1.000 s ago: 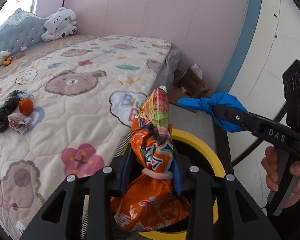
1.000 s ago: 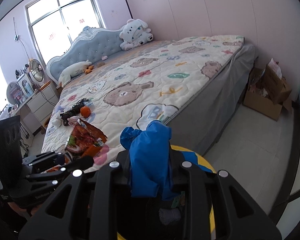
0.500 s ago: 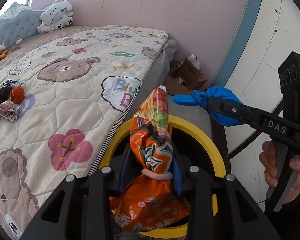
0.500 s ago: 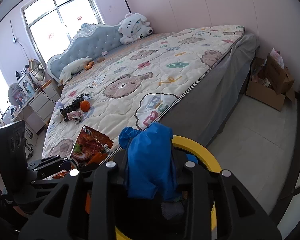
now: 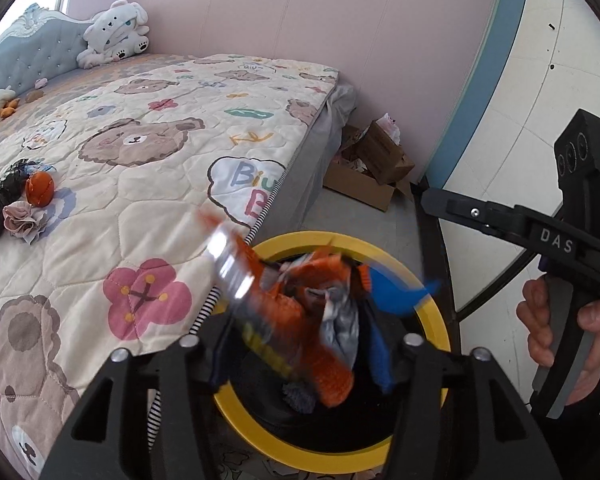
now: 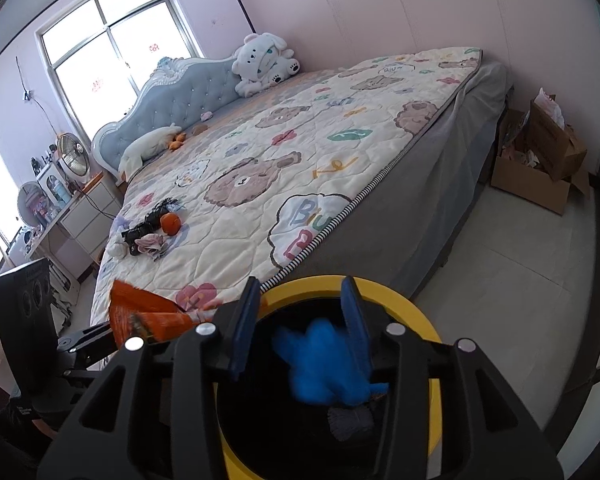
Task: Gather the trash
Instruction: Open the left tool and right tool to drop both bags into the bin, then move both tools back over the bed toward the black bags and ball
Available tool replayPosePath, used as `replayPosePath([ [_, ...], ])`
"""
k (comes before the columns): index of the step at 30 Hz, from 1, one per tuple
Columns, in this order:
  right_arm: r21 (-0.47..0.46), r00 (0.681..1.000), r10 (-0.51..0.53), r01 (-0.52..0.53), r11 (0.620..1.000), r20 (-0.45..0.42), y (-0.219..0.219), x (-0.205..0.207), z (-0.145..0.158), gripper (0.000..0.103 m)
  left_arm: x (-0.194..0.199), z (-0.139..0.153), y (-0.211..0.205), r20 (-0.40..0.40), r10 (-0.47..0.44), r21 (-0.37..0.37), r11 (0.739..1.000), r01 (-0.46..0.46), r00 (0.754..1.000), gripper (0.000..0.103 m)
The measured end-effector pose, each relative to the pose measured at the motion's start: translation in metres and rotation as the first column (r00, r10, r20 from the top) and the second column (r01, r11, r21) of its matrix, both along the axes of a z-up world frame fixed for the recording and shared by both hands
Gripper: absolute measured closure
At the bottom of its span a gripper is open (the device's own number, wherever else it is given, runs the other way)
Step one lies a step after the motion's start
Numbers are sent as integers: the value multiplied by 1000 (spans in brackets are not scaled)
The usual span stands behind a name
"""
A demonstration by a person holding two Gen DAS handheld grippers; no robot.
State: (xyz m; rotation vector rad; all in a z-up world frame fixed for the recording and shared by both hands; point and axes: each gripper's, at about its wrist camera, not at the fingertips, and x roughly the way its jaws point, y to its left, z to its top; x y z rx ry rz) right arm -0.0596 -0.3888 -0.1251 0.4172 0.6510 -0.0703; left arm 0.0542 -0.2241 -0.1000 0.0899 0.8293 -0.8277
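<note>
A black bin with a yellow rim (image 5: pixel 432 344) (image 6: pixel 420 316) stands on the floor at the bed's corner. My left gripper (image 5: pixel 300 348) is open over it; the orange snack bag (image 5: pixel 300 312) is blurred, falling between its fingers into the bin. It also shows in the right wrist view (image 6: pixel 148 316). My right gripper (image 6: pixel 300 320) is open above the bin, and the blue cloth wad (image 6: pixel 324 364) drops below it. The cloth shows blurred in the left wrist view (image 5: pixel 396 292). Grey trash (image 6: pixel 350 420) lies inside the bin.
The bed (image 5: pixel 140 160) with a bear quilt carries a black, orange and pink pile of small items (image 5: pixel 16 208) (image 6: pixel 152 232). An open cardboard box (image 5: pixel 372 172) (image 6: pixel 540 168) sits by the pink wall. A nightstand (image 6: pixel 84 216) stands by the headboard.
Both grippers have opened. The snack bag and the blue cloth have left the fingers and are falling into the bin.
</note>
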Motion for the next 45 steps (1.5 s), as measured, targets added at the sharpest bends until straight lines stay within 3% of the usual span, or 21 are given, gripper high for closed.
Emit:
replayPosePath([
  [8, -14, 999, -27, 28, 1000, 37, -3, -5, 10, 59, -2, 5, 3, 17, 2, -12, 1000, -2, 1000, 34],
  [21, -29, 997, -22, 24, 999, 68, 2, -1, 20, 57, 11, 19, 23, 42, 76, -41, 996, -75, 996, 28],
  [30, -48, 995, 24, -19, 999, 94, 25, 28, 33, 52, 35, 36, 57, 83, 170, -64, 984, -165, 982, 24],
  [36, -64, 989, 88, -81, 995, 118, 53, 65, 45, 50, 61, 47, 95, 120, 271, -71, 962, -264, 955, 20],
  [45, -97, 970, 200, -188, 977, 137, 105, 126, 58, 44, 106, 59, 167, 171, 431, -66, 902, -426, 886, 16],
])
